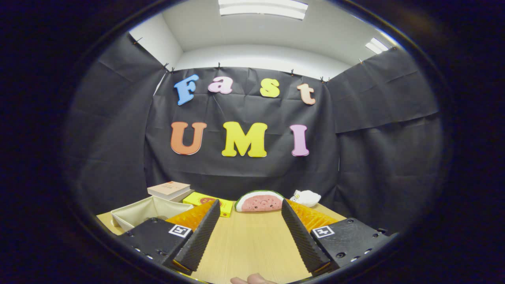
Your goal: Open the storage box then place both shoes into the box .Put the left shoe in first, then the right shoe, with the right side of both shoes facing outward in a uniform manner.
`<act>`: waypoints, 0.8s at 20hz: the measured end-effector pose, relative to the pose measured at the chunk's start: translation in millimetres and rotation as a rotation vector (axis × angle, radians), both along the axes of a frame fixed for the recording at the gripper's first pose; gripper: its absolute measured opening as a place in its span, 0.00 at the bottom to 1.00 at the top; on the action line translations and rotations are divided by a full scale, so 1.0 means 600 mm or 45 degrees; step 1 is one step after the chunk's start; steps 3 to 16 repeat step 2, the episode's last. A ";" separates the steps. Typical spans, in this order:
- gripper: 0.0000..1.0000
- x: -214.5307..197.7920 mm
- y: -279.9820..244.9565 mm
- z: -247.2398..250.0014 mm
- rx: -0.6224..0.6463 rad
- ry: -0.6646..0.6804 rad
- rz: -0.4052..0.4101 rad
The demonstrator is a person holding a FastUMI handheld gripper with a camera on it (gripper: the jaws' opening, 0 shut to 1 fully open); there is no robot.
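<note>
My gripper [250,208] is held level above a wooden table [248,244], its fingers spread wide apart with only bare tabletop between them. An open beige fabric bin [148,211] sits just beyond the left finger [203,230], its inside mostly hidden. At the near edge of the table, between the fingers, a person's fingertips [252,280] show.
Along the back of the table stand a stack of books [169,190], a flat yellow box [207,201], a watermelon-slice plush [259,201] and a small white plush [305,197]. Black cloth walls close the booth behind and to both sides.
</note>
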State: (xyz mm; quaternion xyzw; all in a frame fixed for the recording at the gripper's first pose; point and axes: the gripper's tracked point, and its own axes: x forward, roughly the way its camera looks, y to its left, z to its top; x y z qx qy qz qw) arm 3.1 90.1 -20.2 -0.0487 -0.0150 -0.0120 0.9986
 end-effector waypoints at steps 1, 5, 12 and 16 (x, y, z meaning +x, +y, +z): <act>0.95 -0.001 -0.003 -0.001 0.003 -0.002 -0.001; 0.95 -0.003 -0.006 0.000 0.003 -0.003 -0.005; 0.95 -0.003 -0.006 0.000 0.003 -0.003 -0.005; 0.95 -0.003 -0.006 0.000 0.003 -0.003 -0.005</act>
